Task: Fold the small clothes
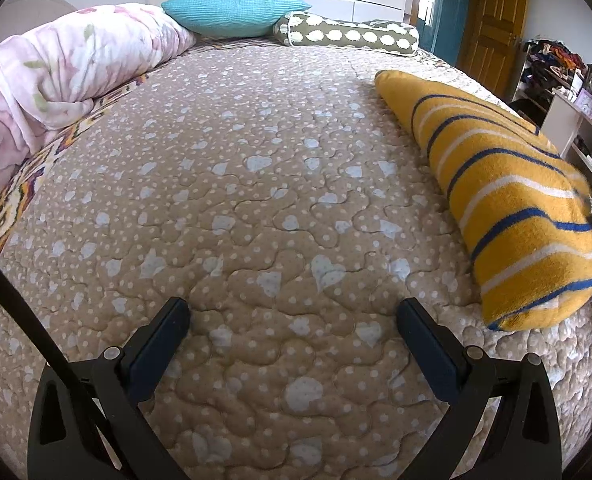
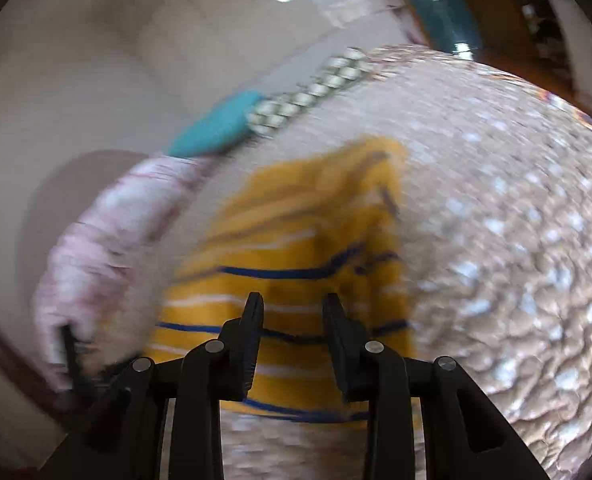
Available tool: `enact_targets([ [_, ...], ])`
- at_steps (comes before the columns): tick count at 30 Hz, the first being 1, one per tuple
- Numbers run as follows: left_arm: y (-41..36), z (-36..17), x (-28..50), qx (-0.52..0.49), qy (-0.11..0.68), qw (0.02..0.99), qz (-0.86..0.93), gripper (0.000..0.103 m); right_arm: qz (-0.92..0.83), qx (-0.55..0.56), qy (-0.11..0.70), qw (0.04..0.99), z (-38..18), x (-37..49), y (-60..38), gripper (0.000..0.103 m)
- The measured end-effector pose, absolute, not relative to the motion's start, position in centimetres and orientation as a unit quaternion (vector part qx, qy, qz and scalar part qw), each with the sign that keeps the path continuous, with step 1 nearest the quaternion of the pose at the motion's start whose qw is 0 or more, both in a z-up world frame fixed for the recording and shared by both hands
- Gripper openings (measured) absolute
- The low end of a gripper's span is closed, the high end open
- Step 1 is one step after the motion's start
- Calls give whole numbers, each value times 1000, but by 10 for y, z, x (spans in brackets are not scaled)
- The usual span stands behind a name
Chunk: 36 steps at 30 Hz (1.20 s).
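In the left wrist view, the left gripper is hovering with its tongs spread wide over the quilted bed cover, pinching nothing. The yellow striped garment is lying along the bed's right edge, its long axis running toward the pillows.

In the right wrist view, heavily blurred, the right gripper is sitting nearer, partly spread, directly over the garment; contact is unclear.

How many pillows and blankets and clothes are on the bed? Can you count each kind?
Pillows: 2, a teal pillow and a spotted bolster.
Blankets: 1, the pink floral blanket.
Clothes: 1, the yellow striped garment.
Total: 4 things on the bed.
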<state>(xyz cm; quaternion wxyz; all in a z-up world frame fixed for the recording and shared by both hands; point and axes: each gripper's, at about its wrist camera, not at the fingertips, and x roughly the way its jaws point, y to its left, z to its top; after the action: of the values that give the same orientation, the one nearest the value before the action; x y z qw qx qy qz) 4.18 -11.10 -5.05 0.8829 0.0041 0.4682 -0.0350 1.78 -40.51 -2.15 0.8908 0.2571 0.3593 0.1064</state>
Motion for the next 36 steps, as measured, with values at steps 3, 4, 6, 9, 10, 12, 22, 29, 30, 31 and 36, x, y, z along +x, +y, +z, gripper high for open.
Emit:
enact_targets([
  [3, -111, -51, 42, 5, 469, 883, -35, 103, 46, 270, 353, 895, -24, 6, -417, 34],
  [4, -110, -50, 42, 4, 468, 883, -35, 103, 30, 278, 347, 895, -22, 1, -421, 34],
  [6, -111, -50, 42, 4, 468, 883, -35, 103, -19, 262, 338, 904, -18, -12, -427, 43],
  [9, -110, -50, 42, 5, 468, 883, -35, 103, -25, 246, 327, 912, -16, -26, -427, 44],
  [10, -110, -51, 42, 5, 468, 883, -35, 103, -26, 241, 322, 915, -14, -31, -424, 44],
  [12, -110, -50, 42, 5, 468, 883, -35, 103, -40, 224, 306, 924, -8, -41, -417, 44],
  [22, -111, -50, 41, 5, 467, 883, -35, 103, 35, 113, 272, 955, 31, -17, -346, 43],
  [29, -112, -50, 43, 5, 475, 879, -33, 103, 22, 140, 348, 927, -14, -17, -364, 43],
  [30, -112, -49, 45, 2, 480, 877, -33, 103, 22, 134, 346, 928, -14, -21, -365, 43],
  [31, -111, -49, 47, -3, 483, 875, -32, 103, 19, 124, 345, 930, -14, -25, -366, 43],
  [36, -110, -49, 49, -10, 483, 875, -29, 103, -10, 112, 351, 929, -28, -38, -369, 69],
])
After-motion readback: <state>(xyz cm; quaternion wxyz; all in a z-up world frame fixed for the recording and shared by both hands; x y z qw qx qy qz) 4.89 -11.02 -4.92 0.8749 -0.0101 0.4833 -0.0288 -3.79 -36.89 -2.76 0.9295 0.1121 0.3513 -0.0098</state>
